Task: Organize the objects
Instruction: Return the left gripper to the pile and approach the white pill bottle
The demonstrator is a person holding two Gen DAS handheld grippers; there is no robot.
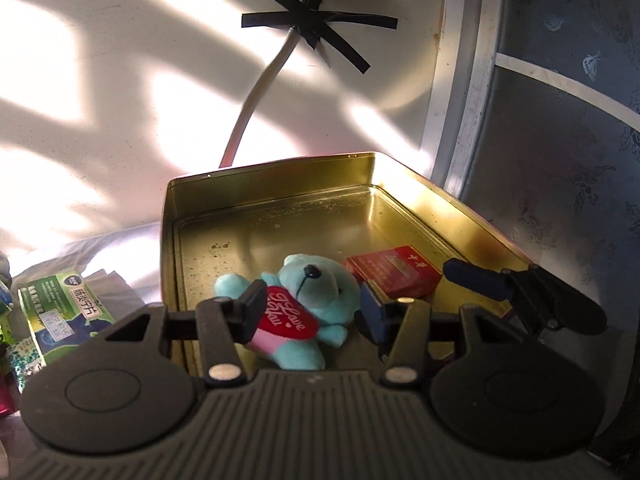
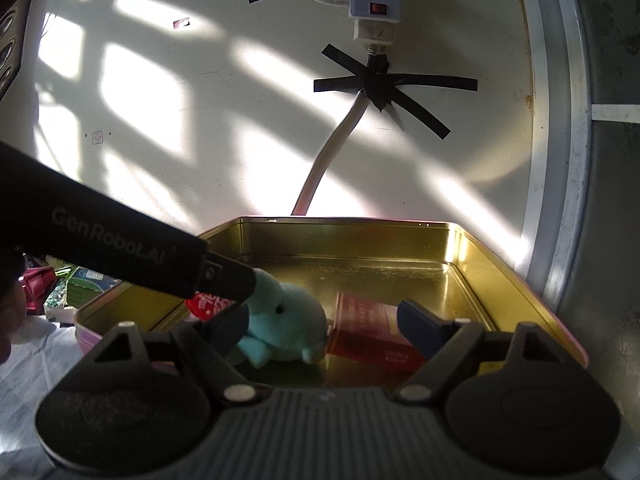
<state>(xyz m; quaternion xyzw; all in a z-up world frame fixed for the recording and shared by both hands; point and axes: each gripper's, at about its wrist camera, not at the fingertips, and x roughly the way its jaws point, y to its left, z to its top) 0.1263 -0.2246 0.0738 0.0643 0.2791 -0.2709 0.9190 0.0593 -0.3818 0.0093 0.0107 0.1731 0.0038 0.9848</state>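
A small teal plush bear [image 1: 316, 292] with a red heart lies at the near end of an open gold tin [image 1: 280, 216]. A red box [image 1: 394, 274] lies beside it to the right. My left gripper [image 1: 314, 306] is open with its fingers either side of the bear, not closed on it. My right gripper [image 2: 324, 324] is open above the same tin [image 2: 472, 264], with the bear [image 2: 286, 320] and red box [image 2: 368, 332] between its fingers. The left gripper's body [image 2: 120, 240] crosses the right wrist view from the left and hides part of the bear.
A green medicine box [image 1: 64, 312] and other small packages lie on white cloth left of the tin. A white cable [image 1: 256, 104] taped to the wall runs down behind the tin. A power strip [image 2: 374, 4] hangs above. A grey patterned panel [image 1: 568, 128] stands to the right.
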